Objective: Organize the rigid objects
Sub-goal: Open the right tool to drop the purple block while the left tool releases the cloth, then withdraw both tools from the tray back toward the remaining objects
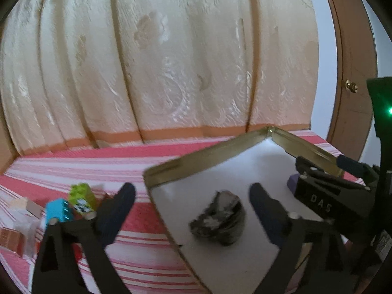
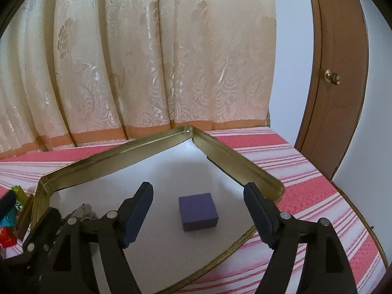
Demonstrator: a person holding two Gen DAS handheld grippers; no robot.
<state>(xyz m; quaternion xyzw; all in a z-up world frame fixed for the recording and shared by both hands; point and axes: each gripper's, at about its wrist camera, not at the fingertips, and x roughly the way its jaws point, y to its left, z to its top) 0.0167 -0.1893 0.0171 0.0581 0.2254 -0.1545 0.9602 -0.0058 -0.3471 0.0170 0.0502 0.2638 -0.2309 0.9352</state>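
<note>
A gold-rimmed tray (image 1: 208, 156) with a white floor lies on a red-and-white striped cloth. A dark grey rock (image 1: 219, 218) lies in it, between the tips of my open, empty left gripper (image 1: 192, 196). A purple box (image 2: 198, 212) lies flat on the tray floor (image 2: 171, 171), just ahead of my open, empty right gripper (image 2: 197, 198). The right gripper also shows in the left wrist view (image 1: 318, 169), over the tray's right side, with the purple box (image 1: 292, 181) partly hidden behind it. The rock (image 2: 84, 212) shows at the left in the right wrist view.
Loose items lie on the cloth left of the tray: a green block (image 1: 82, 197), a blue block (image 1: 58, 210), a brick-patterned piece (image 1: 11, 240) and a red item (image 2: 6, 238). A cream curtain (image 1: 159, 61) hangs behind. A wooden door (image 2: 335, 85) stands at the right.
</note>
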